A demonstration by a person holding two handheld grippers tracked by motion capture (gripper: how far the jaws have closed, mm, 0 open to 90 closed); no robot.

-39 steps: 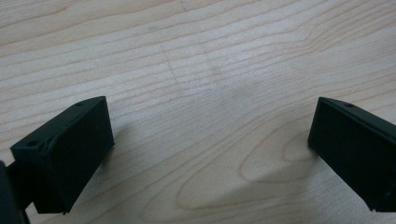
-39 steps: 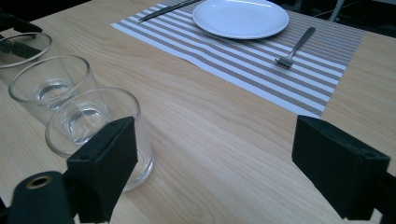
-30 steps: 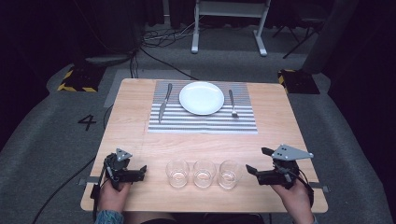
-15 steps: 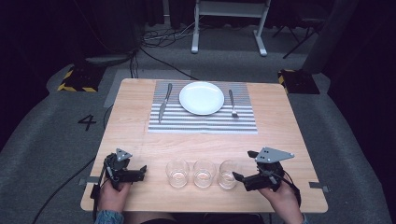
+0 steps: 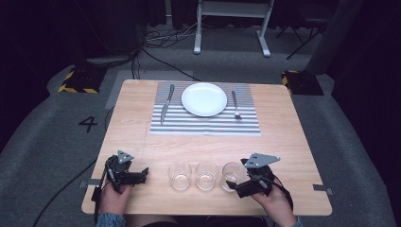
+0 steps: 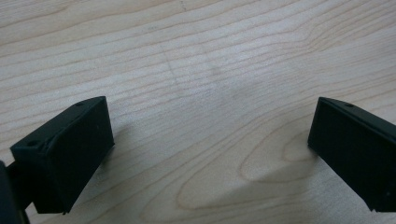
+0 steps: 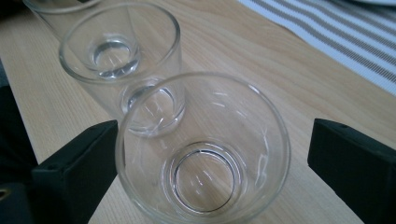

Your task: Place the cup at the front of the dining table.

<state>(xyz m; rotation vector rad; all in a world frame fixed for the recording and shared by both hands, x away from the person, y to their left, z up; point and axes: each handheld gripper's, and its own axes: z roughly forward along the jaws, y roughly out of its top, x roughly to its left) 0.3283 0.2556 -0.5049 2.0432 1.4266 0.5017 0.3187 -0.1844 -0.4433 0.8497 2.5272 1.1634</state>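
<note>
A dark room with a grey carpeted floor (image 5: 42, 142) is seen around a light wooden tabletop (image 5: 283, 127). At the near left corner, the left tool (image 5: 142, 174) is held low over bare wood by a hand (image 5: 113, 196); in the left gripper view its two black jaws are seen spread wide apart with nothing between them. To its right, three empty glasses are lined up along the near edge: the left glass (image 5: 179, 175), the middle glass (image 5: 206, 175) and the right glass (image 5: 232, 176), set close beside one another. Farther back, a striped placemat (image 5: 203, 124) is laid out with a knife (image 5: 166, 103) on its left, a white plate (image 5: 204, 99) in the middle and a fork (image 5: 235, 105) on its right. At the near right, the right tool (image 5: 238, 188) is held at the right glass (image 7: 203, 149). In the right gripper view its jaws are seen spread on either side of that glass; the left jaw is just beside the wall, the right jaw is apart from it, and no grip is made.
</note>
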